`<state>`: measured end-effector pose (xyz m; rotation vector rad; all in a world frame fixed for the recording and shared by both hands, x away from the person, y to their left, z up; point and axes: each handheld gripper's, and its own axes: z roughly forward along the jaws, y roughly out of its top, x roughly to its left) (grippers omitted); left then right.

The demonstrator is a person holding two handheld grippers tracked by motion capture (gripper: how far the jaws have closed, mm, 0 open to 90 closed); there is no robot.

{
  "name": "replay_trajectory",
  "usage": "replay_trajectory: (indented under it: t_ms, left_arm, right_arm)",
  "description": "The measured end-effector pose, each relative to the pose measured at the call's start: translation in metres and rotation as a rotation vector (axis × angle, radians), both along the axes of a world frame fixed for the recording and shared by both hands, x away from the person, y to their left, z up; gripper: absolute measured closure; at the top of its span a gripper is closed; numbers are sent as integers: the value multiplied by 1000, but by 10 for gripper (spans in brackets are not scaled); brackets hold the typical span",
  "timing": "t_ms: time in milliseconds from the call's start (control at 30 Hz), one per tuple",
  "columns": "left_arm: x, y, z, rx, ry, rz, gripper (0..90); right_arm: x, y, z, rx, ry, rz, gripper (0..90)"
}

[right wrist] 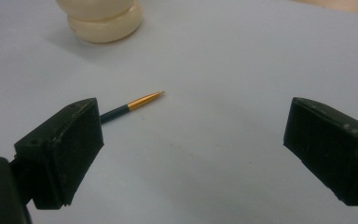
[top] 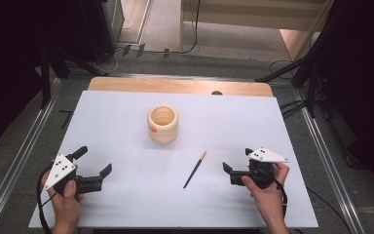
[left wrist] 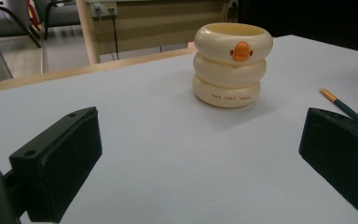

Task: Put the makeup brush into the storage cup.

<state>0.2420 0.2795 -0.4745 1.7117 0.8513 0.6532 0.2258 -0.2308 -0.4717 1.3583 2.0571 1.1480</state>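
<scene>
While both hands sit at the near edge, count on the table point(top: 126, 112) is 1 cream pot point(top: 163, 124), 1 dark stick point(top: 195, 169) and 2 grippers. Table is covered white, with a wood strip showing along the far edge. Pot stands upright around the middle, a bit toward the far side, and looks like 3 stacked rings with an open top. Stick lies flat, near and right of the pot, well apart from it, orange tip pointing far-right. Left gripper point(top: 93, 166) is at the near left in the person's left hand point(top: 67, 197), jaws spread wide with nothing between them. Right gripper point(top: 237, 166) is at the near right in the right hand point(top: 265, 187), jaws also wide apart and holding nothing, stick just to its left and not touching. High view gives the layout plus 1 small orange mark on the pot's near-left side. Left gripper view resolves that mark as an orange duck bill on the top ring, and shows a line of small dark lettering on the bottom ring, too small to read; stick's orange end shows beside its right jaw. Right gripper view cuts the pot off to its lower rings at top left, and shows the stick's gold pointed tip emerging past its left jaw.
</scene>
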Motion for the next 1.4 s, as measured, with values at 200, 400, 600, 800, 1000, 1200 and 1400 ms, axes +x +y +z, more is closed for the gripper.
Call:
replay_trajectory:
  t_ms: [200,400,600,800,1000,1200,1400]
  left_arm:
    - [0,0,-2,-5,11,3,0]
    - [0,1,-1,-10,10,5,0]
    - [1,2,-2,-7,16,4,0]
    - [1,1,-2,-8,19,2,0]
    - [1,0,-3,-9,22,0,0]
    - [1,0,-3,-6,22,-1,0]
    - [1,0,-2,-5,24,0,0]
  right_arm:
    - [8,18,-1,-33,48,23,69]
    - [14,32,1,-59,72,32,85]
    - [24,50,2,-90,122,37,100]
    - [28,60,3,-115,156,56,102]
    - [35,70,2,-146,187,60,108]
    - [40,82,3,-175,238,59,123]
    - [45,91,1,-190,282,48,146]
